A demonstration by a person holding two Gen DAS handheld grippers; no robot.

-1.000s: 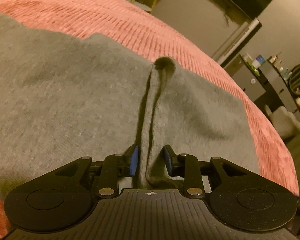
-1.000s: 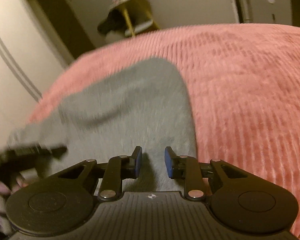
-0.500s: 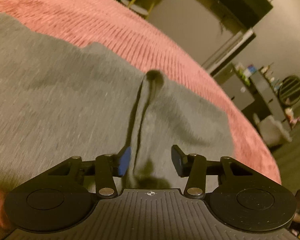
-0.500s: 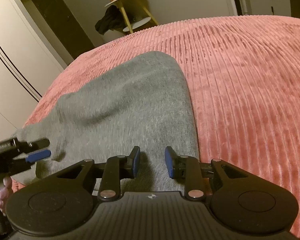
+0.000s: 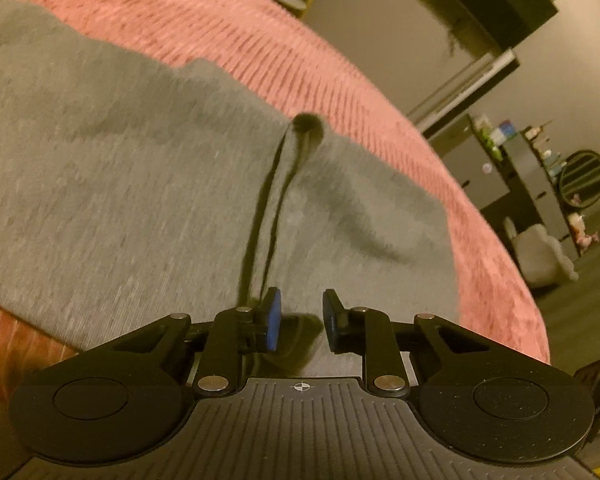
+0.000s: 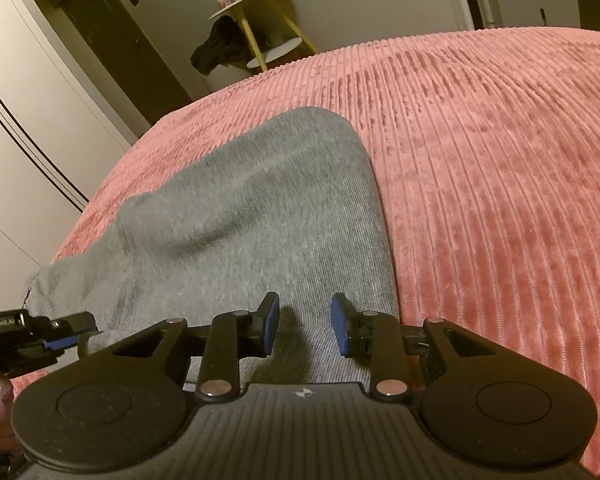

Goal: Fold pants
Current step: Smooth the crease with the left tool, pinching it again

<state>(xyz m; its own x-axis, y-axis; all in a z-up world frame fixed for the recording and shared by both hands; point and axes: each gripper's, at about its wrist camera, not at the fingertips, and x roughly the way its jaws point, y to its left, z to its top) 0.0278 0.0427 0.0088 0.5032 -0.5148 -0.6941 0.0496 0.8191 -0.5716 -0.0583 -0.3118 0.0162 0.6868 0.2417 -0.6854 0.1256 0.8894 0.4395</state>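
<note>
Plainly soft and light, the grey pants (image 6: 252,216) lie spread on the pink bed (image 6: 500,160). Both the left claw (image 5: 299,322) and right claw (image 6: 305,330) hover agape, empty (pinch the near hem).

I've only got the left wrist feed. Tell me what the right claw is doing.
Observer: The right claw is open over the grey pants, with nothing between its pads.
Operator: Give me the pants' edge on that side.
Observer: Their right edge runs just right of that claw; bare pink bedspread lies beyond it.
Operator: Now place my left claw from there.
Observer: The left claw sits at the pants' near left edge, low in the right wrist view.
</note>
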